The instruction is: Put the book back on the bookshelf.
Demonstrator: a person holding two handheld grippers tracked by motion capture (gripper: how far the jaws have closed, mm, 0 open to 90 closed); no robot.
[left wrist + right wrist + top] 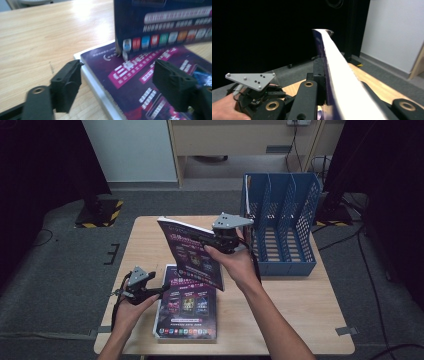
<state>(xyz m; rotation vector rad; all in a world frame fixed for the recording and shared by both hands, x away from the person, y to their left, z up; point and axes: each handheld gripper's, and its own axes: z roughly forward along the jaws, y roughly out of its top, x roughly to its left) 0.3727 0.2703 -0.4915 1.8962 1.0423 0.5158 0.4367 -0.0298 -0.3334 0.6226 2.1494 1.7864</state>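
Observation:
My right gripper (202,239) is shut on the upper edge of a dark purple magazine (192,257), which it holds upright and tilted above the table. In the right gripper view its jaws (325,75) clamp the magazine's white page edge (339,75). A second magazine (187,312) of the same kind lies flat near the table's front edge. My left gripper (164,289) is at that magazine's left edge. Its jaws (117,87) stand open astride the flat magazine's (140,82) corner, with the pads not pressing on it. The held magazine's lower edge (162,22) hangs just beyond.
A blue slotted file rack (282,220) stands at the back right of the wooden table (300,310). Bare wood lies left of the magazines and at the front right. Dark stands and cables are on the grey floor around the table.

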